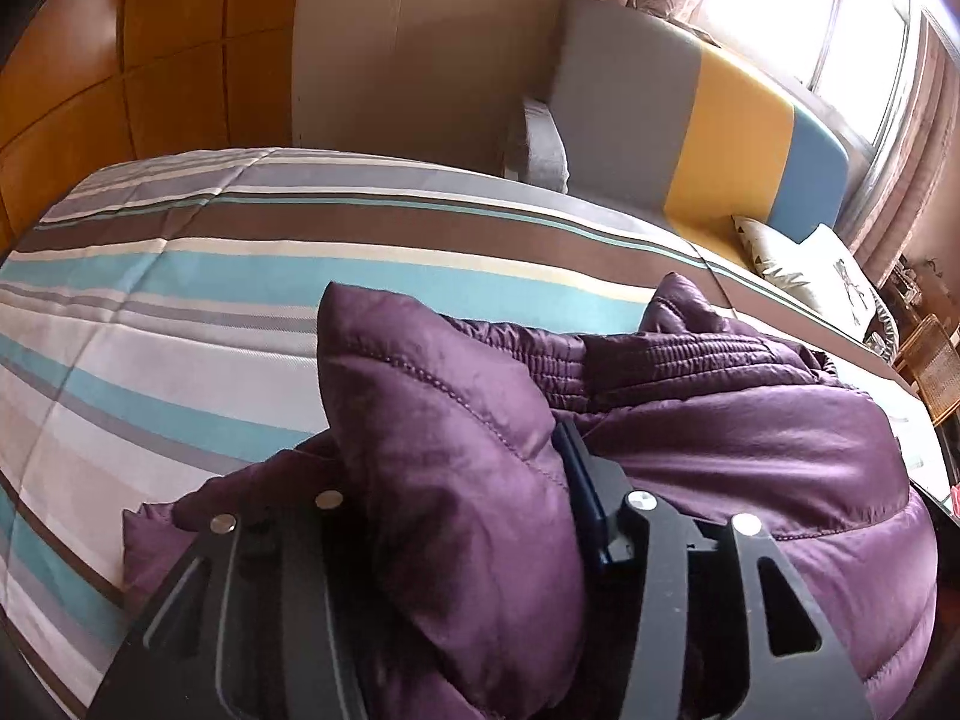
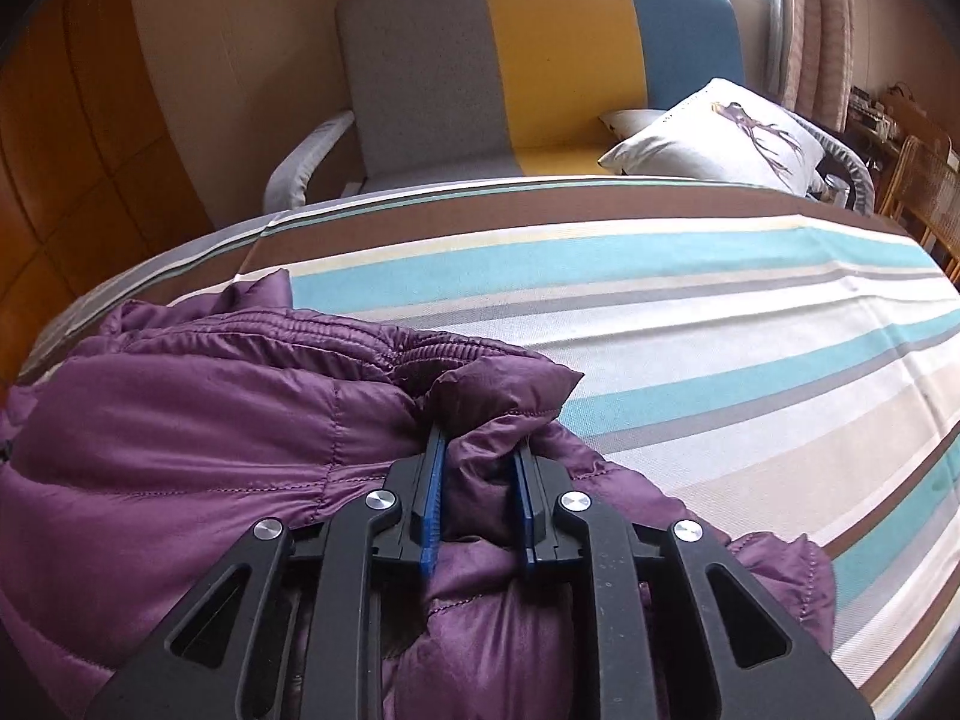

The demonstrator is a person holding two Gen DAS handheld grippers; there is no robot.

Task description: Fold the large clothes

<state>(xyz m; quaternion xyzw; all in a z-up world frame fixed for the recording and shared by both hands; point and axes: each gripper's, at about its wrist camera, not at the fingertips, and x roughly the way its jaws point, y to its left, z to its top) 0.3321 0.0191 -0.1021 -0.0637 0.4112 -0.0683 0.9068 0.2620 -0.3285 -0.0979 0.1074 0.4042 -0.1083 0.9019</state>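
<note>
A purple quilted down jacket (image 1: 750, 438) lies bunched on a striped bedspread (image 1: 180, 300). In the left wrist view a thick puffy fold of it stands up between the jaws of my left gripper (image 1: 450, 438). The jaws stand wide apart; the blue pad (image 1: 579, 492) of the right finger lies against the fold, and the fabric hides the left finger. In the right wrist view my right gripper (image 2: 480, 441) pinches a narrow bunch of the jacket (image 2: 180, 420) between its blue pads (image 2: 433, 480), close to the jacket's ribbed edge, just above the bedspread (image 2: 720, 330).
Behind the bed stands a grey, yellow and blue sofa (image 2: 510, 60) with a white printed cushion (image 2: 720, 138). Wooden wardrobe panels (image 1: 120, 60) fill the left. A window with curtains (image 1: 870, 60) and a wicker chair (image 2: 924, 186) are at the right.
</note>
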